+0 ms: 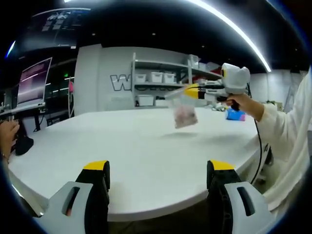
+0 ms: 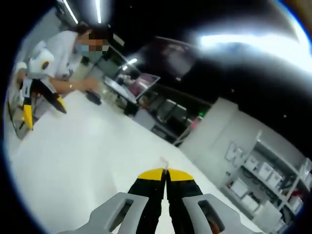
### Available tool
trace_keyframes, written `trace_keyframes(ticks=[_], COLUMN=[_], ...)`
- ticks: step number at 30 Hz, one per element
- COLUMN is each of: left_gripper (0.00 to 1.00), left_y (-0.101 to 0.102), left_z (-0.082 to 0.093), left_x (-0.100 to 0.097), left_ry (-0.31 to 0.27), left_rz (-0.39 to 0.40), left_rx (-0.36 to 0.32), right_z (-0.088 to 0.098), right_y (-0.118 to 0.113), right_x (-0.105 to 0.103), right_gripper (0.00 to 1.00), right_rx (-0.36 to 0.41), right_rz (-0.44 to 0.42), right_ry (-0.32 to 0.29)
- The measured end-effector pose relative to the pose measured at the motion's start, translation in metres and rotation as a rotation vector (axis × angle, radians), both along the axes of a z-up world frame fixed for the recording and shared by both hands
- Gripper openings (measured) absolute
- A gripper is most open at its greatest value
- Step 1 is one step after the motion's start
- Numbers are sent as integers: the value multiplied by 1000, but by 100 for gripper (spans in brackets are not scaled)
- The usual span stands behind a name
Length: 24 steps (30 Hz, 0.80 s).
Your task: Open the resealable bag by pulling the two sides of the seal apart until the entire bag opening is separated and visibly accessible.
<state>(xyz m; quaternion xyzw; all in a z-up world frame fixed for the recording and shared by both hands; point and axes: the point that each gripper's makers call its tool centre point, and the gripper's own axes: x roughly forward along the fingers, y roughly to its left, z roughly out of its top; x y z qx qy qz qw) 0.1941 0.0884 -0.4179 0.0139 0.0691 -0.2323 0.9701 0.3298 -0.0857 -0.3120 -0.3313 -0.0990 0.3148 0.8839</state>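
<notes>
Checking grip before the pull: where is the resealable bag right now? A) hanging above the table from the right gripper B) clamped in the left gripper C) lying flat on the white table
A: the bag hangs from the right gripper, above the white table.

Left gripper view sits low at the near edge of the white table (image 1: 146,161), level, facing across toward the shelving (image 1: 161,80). Right gripper view rides above the tabletop, rolled hard. Both share table and shelving.
</notes>
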Motion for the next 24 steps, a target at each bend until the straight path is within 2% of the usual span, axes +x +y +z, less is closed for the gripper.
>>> trace_keyframes(ticks=[9,15,24], left_gripper=[80,80,80], left_y=[-3,-5,-6], left_z=[-2,-2,-3], left_x=[0,0,-1], left_ry=[5,6,8], left_rz=[-7,-13,-15], left_rx=[0,0,2], right_z=[-15,-22,-37], right_y=[7,12,22], right_x=[-27,-44,-72], right_gripper=[0,0,0], right_rx=[-67,-110,-96], right_rz=[20,24,67], right_ry=[-24,-65,-43])
